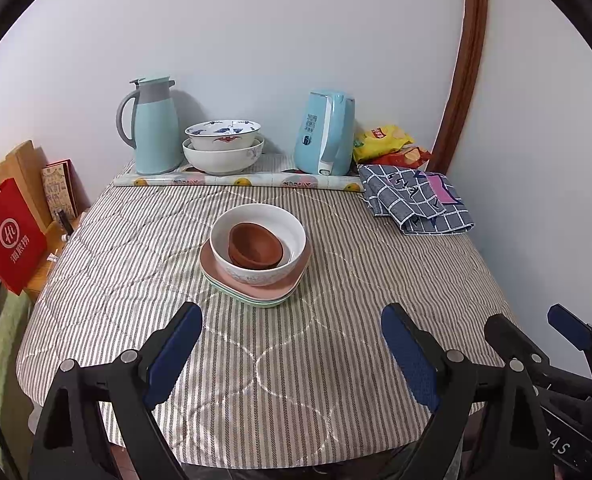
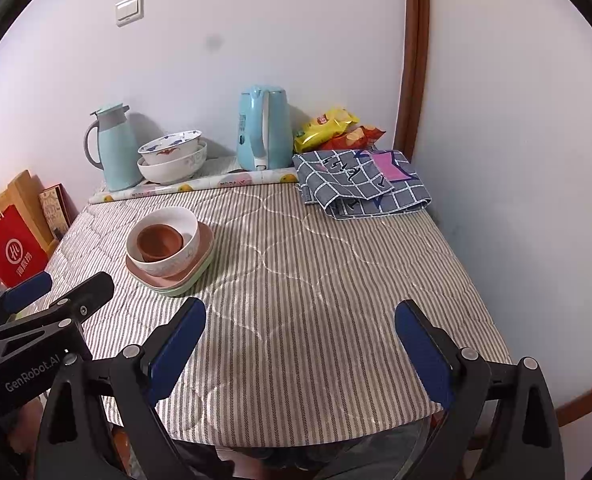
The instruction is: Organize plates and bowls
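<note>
The stack of plates and bowls (image 1: 256, 256) sits straight ahead of the left gripper (image 1: 292, 352). It is off to the left of the right gripper (image 2: 299, 348). Both grippers are wide open and empty, so the left looks nearer.

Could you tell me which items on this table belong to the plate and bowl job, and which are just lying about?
Job:
- brown bowls
- white bowl
- pink plate
- green plate
- two patterned bowls, nested by the wall

Lying about:
- thermos jug
- electric kettle
- snack bags
- checked cloth
- red bag
</note>
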The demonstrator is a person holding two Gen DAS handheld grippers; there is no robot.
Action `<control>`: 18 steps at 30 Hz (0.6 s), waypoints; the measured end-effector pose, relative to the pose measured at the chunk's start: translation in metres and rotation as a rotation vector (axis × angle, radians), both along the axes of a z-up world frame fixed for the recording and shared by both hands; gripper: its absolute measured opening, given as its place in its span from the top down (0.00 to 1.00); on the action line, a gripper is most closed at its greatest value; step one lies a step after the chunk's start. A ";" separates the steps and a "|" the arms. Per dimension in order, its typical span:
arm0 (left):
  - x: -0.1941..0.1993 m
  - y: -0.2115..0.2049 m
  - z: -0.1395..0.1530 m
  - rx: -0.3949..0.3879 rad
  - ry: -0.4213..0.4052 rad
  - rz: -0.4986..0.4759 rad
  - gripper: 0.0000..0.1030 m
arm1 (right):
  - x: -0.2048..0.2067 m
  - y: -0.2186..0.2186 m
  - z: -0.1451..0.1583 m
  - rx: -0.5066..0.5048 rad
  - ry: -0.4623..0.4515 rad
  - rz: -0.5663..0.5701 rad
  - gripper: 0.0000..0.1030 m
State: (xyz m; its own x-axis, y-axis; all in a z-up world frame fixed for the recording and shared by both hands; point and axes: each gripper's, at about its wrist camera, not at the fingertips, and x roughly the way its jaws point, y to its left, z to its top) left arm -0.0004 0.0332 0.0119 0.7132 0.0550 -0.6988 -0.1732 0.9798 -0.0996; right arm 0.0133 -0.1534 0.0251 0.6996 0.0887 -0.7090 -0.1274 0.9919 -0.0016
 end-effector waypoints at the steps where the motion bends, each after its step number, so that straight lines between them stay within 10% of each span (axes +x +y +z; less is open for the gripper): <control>1: 0.000 0.000 0.000 -0.001 0.000 -0.001 0.11 | 0.000 0.000 0.000 0.001 0.000 0.000 0.08; 18: 0.003 0.000 0.003 0.019 -0.012 0.009 0.11 | 0.001 0.000 0.000 -0.005 0.000 0.009 0.08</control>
